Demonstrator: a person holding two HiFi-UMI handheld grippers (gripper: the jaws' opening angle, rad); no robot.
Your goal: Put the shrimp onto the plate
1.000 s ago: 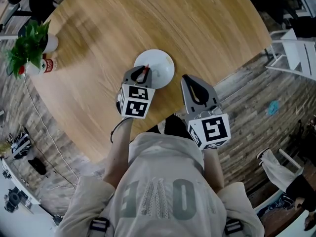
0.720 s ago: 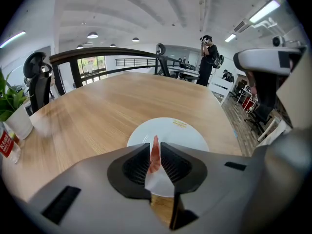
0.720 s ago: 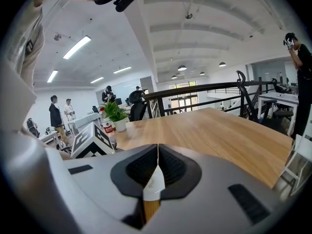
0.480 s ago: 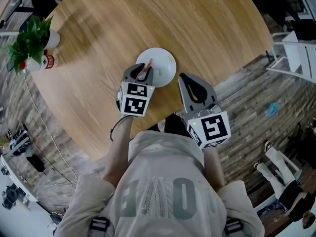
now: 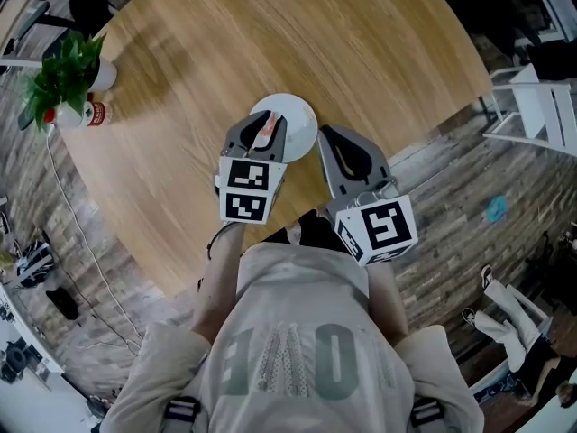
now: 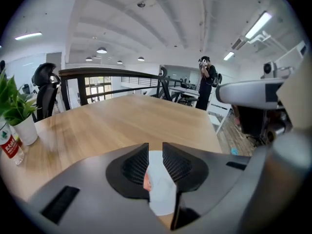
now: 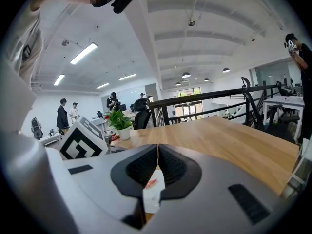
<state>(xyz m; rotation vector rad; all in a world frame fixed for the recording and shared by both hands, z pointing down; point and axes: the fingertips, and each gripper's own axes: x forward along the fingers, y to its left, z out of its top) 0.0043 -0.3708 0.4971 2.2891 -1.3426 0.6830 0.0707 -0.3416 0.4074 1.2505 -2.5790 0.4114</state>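
Hovering left claw (image 5: 268,126): head view, over near edge of white plate (image 5: 302,118) on wooden worktop (image 5: 180,79).
Shrimp (image 5: 263,134): lying on plate, between that claw's jaws.
Left jaws: left gripper view, parted, gripping nothing; shrimp just beside one pad.
Right claw (image 7: 157,157): right gripper view, jaws pressed together, empty; plate and shrimp seen through gap below.

Left gripper (image 6: 155,151) jaws apart over white plate (image 6: 164,191), shrimp (image 6: 146,181) at the left jaw's edge, wooden table (image 6: 122,123)
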